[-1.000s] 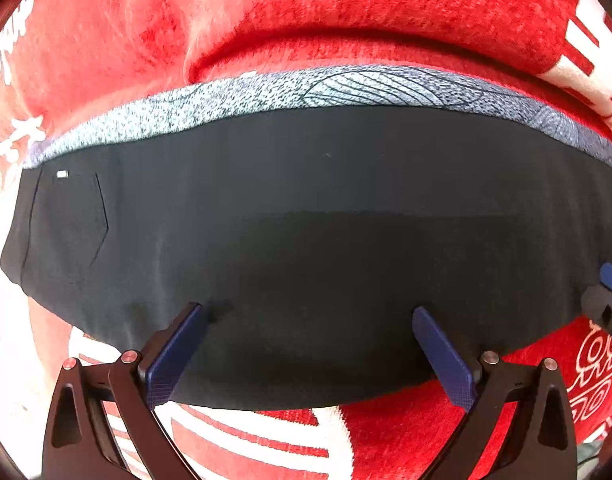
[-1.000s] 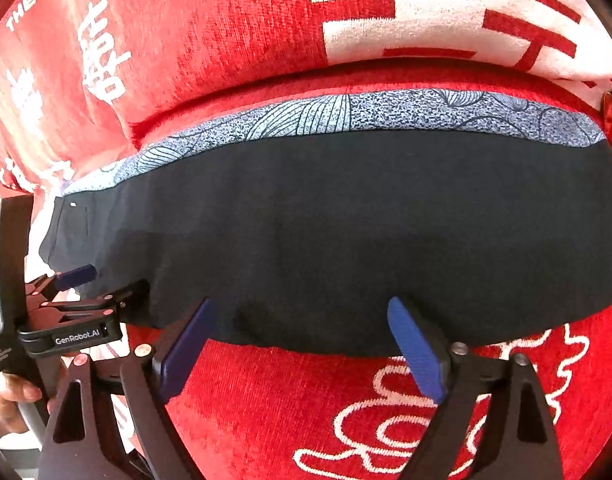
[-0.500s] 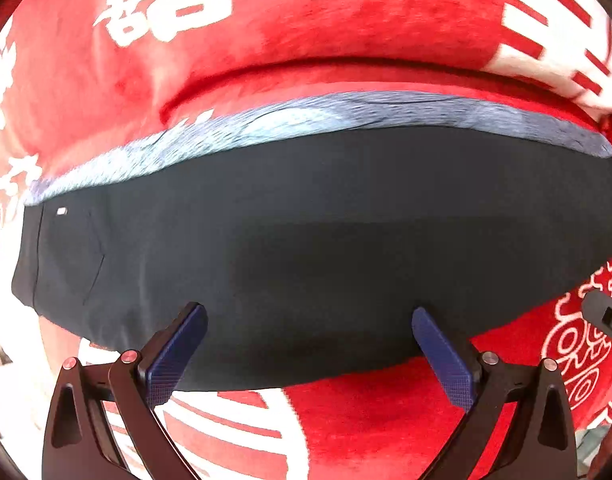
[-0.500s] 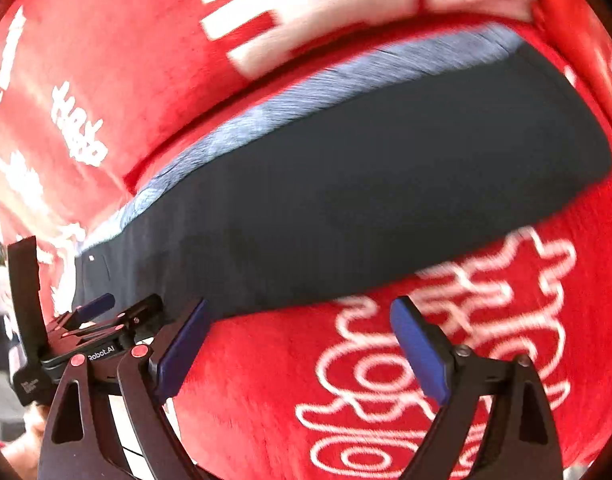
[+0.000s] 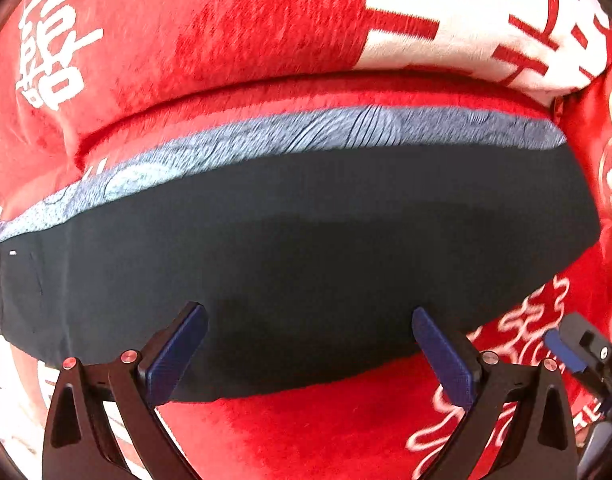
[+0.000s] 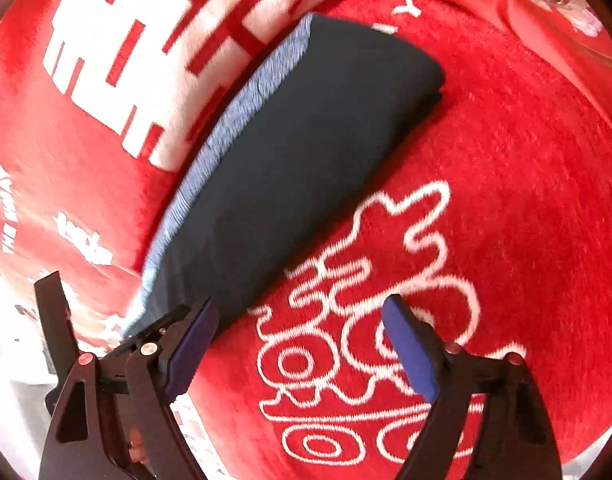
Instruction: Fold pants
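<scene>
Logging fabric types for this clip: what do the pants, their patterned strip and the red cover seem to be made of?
Pants: smooth, matte dark cloth, probably a fine knit or woven; no sheen, few creases. Strip: thin printed blue-grey fabric with fine line patterns, perhaps a lining. Cover: plush, fleece-like pile; fuzzy nap, white woven or printed characters.

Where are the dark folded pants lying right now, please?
The dark folded pants lie across the red patterned blanket, centre of the left wrist view, a blue-grey patterned strip along their far edge.

pants (image 5: 306, 248) waist end cut off at left edge, blanket (image 6: 506, 200) print blurred
</scene>
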Demonstrator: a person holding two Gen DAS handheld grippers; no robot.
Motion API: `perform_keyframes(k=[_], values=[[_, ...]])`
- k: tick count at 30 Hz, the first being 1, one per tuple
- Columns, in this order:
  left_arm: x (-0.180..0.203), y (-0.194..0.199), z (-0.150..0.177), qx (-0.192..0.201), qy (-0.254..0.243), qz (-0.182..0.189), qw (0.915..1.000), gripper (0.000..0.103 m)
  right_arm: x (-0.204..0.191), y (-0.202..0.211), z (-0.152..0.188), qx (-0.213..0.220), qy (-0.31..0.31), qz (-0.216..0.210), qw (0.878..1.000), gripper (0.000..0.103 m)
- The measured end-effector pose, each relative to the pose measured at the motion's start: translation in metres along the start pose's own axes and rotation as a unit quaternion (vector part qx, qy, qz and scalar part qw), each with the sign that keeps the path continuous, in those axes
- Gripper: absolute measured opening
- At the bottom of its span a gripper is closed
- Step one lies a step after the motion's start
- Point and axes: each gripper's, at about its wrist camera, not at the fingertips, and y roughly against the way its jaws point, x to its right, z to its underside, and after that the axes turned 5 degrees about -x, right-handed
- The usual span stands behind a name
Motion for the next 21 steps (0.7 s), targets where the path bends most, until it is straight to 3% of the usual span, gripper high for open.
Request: perform_keyframes(k=[6,12,21], values=[[0.018,-0.021,-0.011,-0.009,0.002,-0.018,0.9998,0.103,0.026,0.007,-0.017,0.034,-0.039,-0.063,0.997,0.083],[0.016,-0.022,-0.006,0.006,0.006,-0.001,1.0,0.103,0.04,-0.001,-0.027,0.073,-0.055,-0.132,0.987,0.083],[0.006,-0.027,0.004,0.011,0.012,-0.003,0.9999,0.103,0.017,-0.019,-0.059,0.104,-0.023,-0.165,0.981,0.083]])
